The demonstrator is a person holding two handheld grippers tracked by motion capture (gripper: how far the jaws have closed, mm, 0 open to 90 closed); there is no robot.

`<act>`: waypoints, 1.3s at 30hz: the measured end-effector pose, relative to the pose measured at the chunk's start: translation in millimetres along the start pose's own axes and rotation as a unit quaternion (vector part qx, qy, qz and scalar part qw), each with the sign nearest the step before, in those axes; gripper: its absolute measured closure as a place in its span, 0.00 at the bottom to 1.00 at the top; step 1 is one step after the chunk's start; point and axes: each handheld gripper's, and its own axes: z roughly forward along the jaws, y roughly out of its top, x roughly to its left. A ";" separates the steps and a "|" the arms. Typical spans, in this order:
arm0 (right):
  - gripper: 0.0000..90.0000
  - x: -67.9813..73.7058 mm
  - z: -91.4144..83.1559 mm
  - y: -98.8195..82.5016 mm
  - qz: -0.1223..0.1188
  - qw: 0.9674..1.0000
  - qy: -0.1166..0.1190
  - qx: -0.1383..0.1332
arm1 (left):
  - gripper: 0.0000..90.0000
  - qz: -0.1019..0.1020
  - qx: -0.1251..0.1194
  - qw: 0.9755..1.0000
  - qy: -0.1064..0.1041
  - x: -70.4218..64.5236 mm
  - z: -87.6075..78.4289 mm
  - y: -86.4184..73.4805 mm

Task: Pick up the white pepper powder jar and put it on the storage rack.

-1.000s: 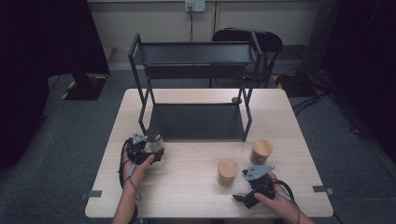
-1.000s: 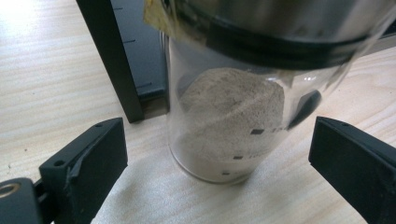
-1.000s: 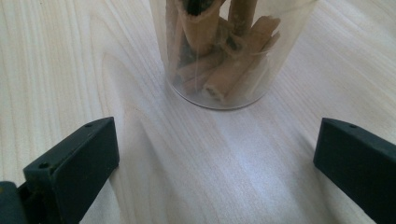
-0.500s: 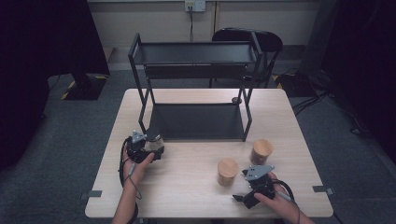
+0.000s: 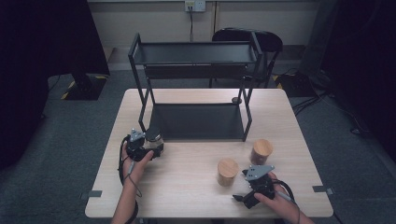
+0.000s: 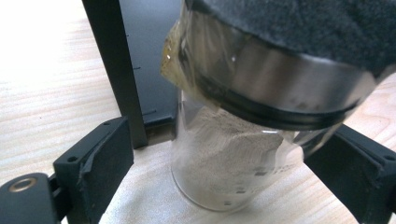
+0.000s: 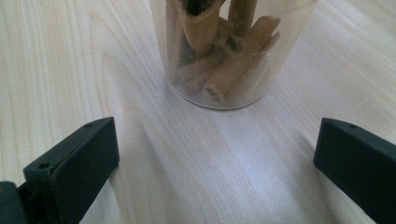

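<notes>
Since the earlier frame, the left gripper [image 5: 148, 148] has just been closing its jaws around the powder jar [image 6: 233, 154] beside the black rack [image 5: 196, 93], but a gap remains on the left side. It should squeeze evenly below the lid. Right gripper [image 7: 215, 154] waits wide open before the cinnamon jar [image 7: 229, 51].

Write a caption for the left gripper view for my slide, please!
Left gripper jaws closing around a glass jar of pale powder, beside the black rack's leg on the wooden table.

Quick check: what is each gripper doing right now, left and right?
Left gripper: open around the glass jar of pale powder, jaws just been closing, pads not yet pressing on it.
Right gripper: open, nothing held; the jar of cinnamon sticks stands ahead of it.
</notes>
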 end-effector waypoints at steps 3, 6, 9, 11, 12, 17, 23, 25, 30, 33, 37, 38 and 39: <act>0.00 0.0 0.0 0.0 0.000 1.000 0.000 0.000 | 0.11 0.001 -0.002 1.000 -0.003 -0.6 1.6 1.1; 0.00 0.0 0.0 0.0 0.000 1.000 0.000 0.000 | 0.12 0.000 -0.002 1.000 -0.002 -0.6 2.5 1.4; 0.00 0.0 0.0 0.0 0.000 1.000 0.000 0.000 | 0.13 -0.001 -0.005 1.000 -0.002 -0.4 2.5 1.9; 0.00 0.0 0.0 0.0 0.000 1.000 0.000 0.000 | 0.16 -0.005 -0.008 1.000 -0.004 -0.2 2.2 2.3; 0.00 0.0 0.0 0.0 0.000 1.000 0.000 0.000 | 0.16 -0.006 -0.008 1.000 -0.005 -0.2 2.4 2.3; 0.00 0.0 0.0 0.0 0.000 1.000 0.000 0.000 | 0.18 -0.005 -0.009 1.000 -0.008 -0.3 2.6 2.5; 0.00 0.0 0.0 0.0 0.000 1.000 0.000 0.000 | 0.21 0.000 -0.012 1.000 -0.008 -1.4 3.0 3.6; 0.00 0.0 0.0 0.0 0.000 1.000 0.000 0.000 | 0.21 0.000 -0.014 1.000 -0.009 -1.8 3.2 3.9; 0.00 0.0 0.0 0.0 0.000 1.000 0.000 0.000 | 0.24 0.003 -0.018 1.000 -0.012 -2.6 4.1 4.3; 0.00 0.0 0.0 0.0 0.000 1.000 0.000 0.000 | 0.24 0.002 -0.021 1.000 -0.013 -3.2 5.0 4.6; 0.00 0.0 0.0 0.0 0.000 1.000 0.000 0.000 | 0.27 0.001 -0.026 1.000 -0.015 -4.0 5.9 4.8; 0.00 0.0 0.0 0.0 0.000 1.000 0.000 0.000 | 0.27 0.001 -0.026 1.000 -0.015 -4.0 5.9 4.8; 0.00 0.0 0.0 0.0 0.000 1.000 0.000 0.000 | 0.27 0.000 -0.027 1.000 -0.016 -4.0 6.2 4.7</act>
